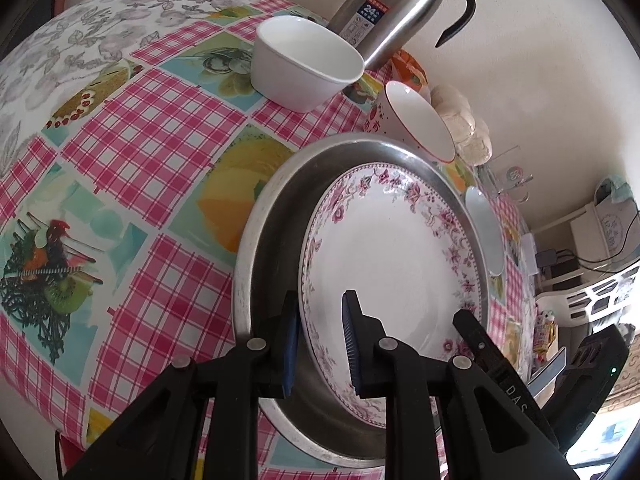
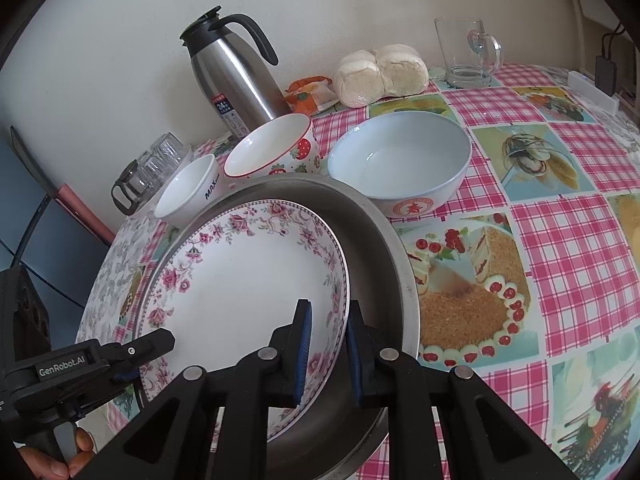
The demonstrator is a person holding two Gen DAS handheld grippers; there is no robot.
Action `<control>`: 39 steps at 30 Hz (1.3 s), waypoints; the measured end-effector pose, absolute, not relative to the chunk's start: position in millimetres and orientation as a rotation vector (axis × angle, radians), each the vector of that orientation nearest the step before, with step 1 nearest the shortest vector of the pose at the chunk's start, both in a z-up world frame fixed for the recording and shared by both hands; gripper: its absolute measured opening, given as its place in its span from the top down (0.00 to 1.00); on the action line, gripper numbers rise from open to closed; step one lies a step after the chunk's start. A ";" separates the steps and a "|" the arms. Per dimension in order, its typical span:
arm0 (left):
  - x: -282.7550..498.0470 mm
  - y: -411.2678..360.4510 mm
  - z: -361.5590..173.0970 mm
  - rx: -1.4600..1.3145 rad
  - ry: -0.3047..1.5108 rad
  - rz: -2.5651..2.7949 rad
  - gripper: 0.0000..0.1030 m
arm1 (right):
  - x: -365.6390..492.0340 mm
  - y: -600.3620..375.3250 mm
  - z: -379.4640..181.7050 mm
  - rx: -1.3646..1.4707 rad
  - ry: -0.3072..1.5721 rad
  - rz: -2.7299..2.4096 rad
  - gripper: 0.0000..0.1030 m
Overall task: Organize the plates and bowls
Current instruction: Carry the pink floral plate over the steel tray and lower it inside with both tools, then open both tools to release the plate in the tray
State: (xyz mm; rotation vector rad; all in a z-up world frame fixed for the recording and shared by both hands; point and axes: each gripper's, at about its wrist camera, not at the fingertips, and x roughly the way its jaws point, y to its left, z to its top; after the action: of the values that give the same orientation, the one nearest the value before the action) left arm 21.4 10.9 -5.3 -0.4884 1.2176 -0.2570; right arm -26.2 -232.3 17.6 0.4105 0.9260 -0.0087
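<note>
Floral plate (image 1: 384,256) sits inside the metal pan (image 1: 260,240), lower centre of both wrist views, tilted a bit: in the right wrist view its right edge rides up off the pan floor. Both my grippers are clamped on its rim, on opposite sides.

Left gripper (image 1: 320,340): bottom centre of the left wrist view, jaws nearly together, one pad outside the rim and one on the plate face. So it is gripping the plate's near-left edge.

Right gripper (image 2: 326,350): bottom centre of the right wrist view, same pinch, rim between the two blue pads, on the plate's right edge next to the pan wall. Its black tip also shows at lower right in the left wrist view.

Key relation: the plate lies straight ahead of and below both sets of fingers, spanning between them. The line between my grips runs across the plate; neither hand is nearer.

My read: the plate is being set into, or lifted from, the pan with two hands. Either way it needs keeping level, or it could scrape the pan wall.

Outward: strawberry bowl (image 2: 276,148) just beyond the pan at upper centre, small white bowl (image 2: 188,188) left of it, big pale bowl (image 2: 400,160) to the right. Thermos (image 2: 236,76) behind them by the wall, on the checked tablecloth (image 2: 560,232).
</note>
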 end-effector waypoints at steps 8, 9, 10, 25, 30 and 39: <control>20.9 11.6 -5.1 -0.466 1.249 -0.228 0.82 | -26.2 -232.8 19.1 0.390 0.939 -0.011 0.83; 21.2 10.0 -4.9 -0.463 1.252 -0.225 0.82 | -26.2 -232.6 19.1 0.387 0.942 -0.010 0.83; 20.6 9.5 -4.6 -0.459 1.256 -0.222 0.82 | -26.1 -232.7 19.0 0.386 0.944 -0.010 0.83; 15.8 15.3 -1.7 -0.523 1.301 -0.204 0.82 | -21.9 -232.6 18.0 0.389 0.986 -0.005 0.82; 13.0 15.6 3.8 -0.510 1.302 -0.204 0.79 | -21.1 -233.2 17.8 0.388 0.996 -0.003 0.83; 12.1 14.4 27.8 -0.463 1.228 -0.194 0.61 | -21.6 -233.9 27.7 0.364 0.979 -0.031 0.77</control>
State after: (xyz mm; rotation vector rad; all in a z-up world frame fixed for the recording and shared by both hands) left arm 12.1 14.4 27.8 -0.4627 1.2282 -0.1942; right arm -21.6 -233.9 27.7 0.3644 0.9786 -0.0307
